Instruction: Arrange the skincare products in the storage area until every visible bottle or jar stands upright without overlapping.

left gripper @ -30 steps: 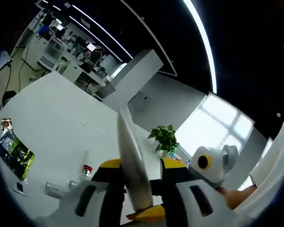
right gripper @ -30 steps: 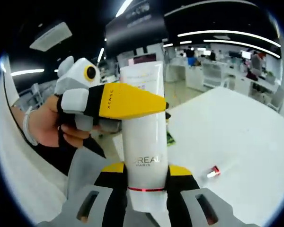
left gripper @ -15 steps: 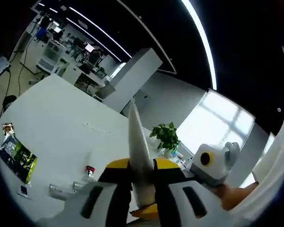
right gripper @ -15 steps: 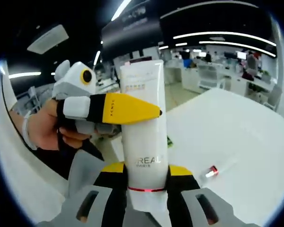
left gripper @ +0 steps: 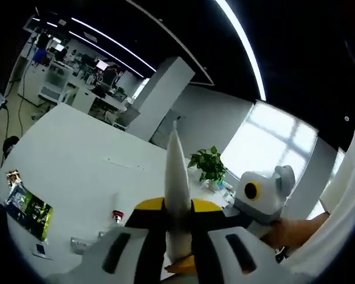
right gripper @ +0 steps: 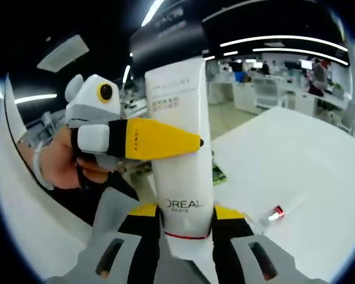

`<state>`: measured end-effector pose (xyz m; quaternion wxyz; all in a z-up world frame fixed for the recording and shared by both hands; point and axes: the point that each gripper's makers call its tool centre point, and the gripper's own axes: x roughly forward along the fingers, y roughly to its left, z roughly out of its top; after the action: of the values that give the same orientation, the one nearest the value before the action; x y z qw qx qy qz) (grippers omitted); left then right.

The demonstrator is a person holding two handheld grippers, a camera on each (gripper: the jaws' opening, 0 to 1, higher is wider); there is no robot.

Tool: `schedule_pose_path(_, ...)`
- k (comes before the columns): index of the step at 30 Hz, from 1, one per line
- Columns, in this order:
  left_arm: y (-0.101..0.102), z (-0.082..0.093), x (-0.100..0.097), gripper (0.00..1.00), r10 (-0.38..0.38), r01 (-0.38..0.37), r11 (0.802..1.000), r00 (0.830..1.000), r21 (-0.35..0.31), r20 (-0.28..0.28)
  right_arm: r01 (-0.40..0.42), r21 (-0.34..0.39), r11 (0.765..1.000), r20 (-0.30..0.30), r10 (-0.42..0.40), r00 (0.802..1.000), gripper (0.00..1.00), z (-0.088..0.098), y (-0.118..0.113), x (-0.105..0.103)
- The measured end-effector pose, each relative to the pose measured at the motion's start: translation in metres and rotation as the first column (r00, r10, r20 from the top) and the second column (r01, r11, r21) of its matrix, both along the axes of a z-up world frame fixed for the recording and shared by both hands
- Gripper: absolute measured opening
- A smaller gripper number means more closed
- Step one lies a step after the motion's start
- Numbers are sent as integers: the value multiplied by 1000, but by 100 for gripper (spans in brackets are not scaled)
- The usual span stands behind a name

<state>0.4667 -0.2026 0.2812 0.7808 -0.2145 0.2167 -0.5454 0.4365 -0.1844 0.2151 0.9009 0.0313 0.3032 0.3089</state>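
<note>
- Mid-handling of the white L'Oréal tube (right gripper: 180, 154), held up in the air well above the white bench (right gripper: 284, 160); judged a transfer or re-grip between the two tongs, not yet a placement.
- Next move, as a judgement: one pair of tongs to let go while the other keeps hold, then the tube carried down to the bench and stood on its cap, clear of the other items.
- Right tongs (right gripper: 186, 222) clamped on the lower part of the tube, one yellow-tipped jaw on each side, just under the printed brand name.
- Left tongs (right gripper: 160, 139) seen in the right gripper view coming in from the left, one yellow jaw lying across the front of the tube's middle, a hand (right gripper: 62, 163) behind.
- In the left gripper view, left tongs (left gripper: 177, 216) clamped on the same tube (left gripper: 177, 195), seen edge-on as a thin white wedge rising between the jaws.
- Right tongs (left gripper: 257, 198) also visible there, just to the right of the tube.
- Small red-capped item (right gripper: 276, 213) lying on the bench far below, well apart from the tube.
- Green packet (left gripper: 28, 207) flat on the bench, likewise well apart.
</note>
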Motion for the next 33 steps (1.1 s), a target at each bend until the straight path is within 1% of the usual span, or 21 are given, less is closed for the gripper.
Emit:
schedule_pose_path(3,5,-5,4,8,4,-6,999,999,44,39,-21,-12,1000,7,21,1000,34,4,-1,-1)
schedule_pose_path(6,12,-7,6,8,5,-8,998,998,59,60,-16,14,1000,-1,16,1000,39,8,-7,-4)
schedule_pose_path(8,16,-7,9,8,9,-14,997,997,71,80,-17,29,999,15,16,1000,40,13,-11,-6)
schedule_pose_path(9,19,-7,10,8,15,-22,996,996,82,90,-2,44,999,40,1,999,39,19,-16,-4)
schedule_pose_path(10,21,-7,11,8,18,-27,996,995,88,98,14,76,997,50,-18,999,39,24,-19,-2)
schedule_pose_path(11,24,-7,13,8,26,-36,995,994,92,107,39,135,990,44,-45,998,40,31,-22,1)
schedule_pose_path(12,25,-7,13,8,27,-38,995,994,93,109,46,154,987,44,-53,998,41,33,-23,2)
schedule_pose_path(13,26,-8,14,8,28,-39,995,993,95,113,66,196,978,51,-77,996,43,40,-26,5)
schedule_pose_path(15,27,-10,13,8,27,-41,993,992,108,123,84,245,966,72,-105,992,47,52,-28,11)
schedule_pose_path(17,25,-12,10,8,17,-33,992,991,125,129,87,285,955,86,-115,990,51,62,-26,14)
schedule_pose_path(18,22,-14,6,8,7,-27,990,990,137,139,88,312,946,88,-121,989,52,69,-22,16)
schedule_pose_path(20,18,-16,0,8,-8,-15,988,989,154,148,82,341,937,94,-121,988,54,75,-14,18)
schedule_pose_path(23,12,-16,-8,8,-24,-2,986,987,164,158,85,339,937,75,-117,990,58,71,-4,22)
schedule_pose_path(24,10,-15,-11,8,-32,5,987,986,161,166,80,337,938,72,-111,991,59,69,-1,23)
schedule_pose_path(26,6,-14,-15,9,-44,16,987,984,161,173,77,331,940,47,-98,994,59,63,5,23)
schedule_pose_path(29,1,-18,-22,9,-76,37,980,978,193,195,78,336,939,37,-95,995,59,63,10,24)
schedule_pose_path(33,-9,-21,-32,9,-126,73,970,967,232,222,75,314,947,37,-91,995,56,61,12,24)
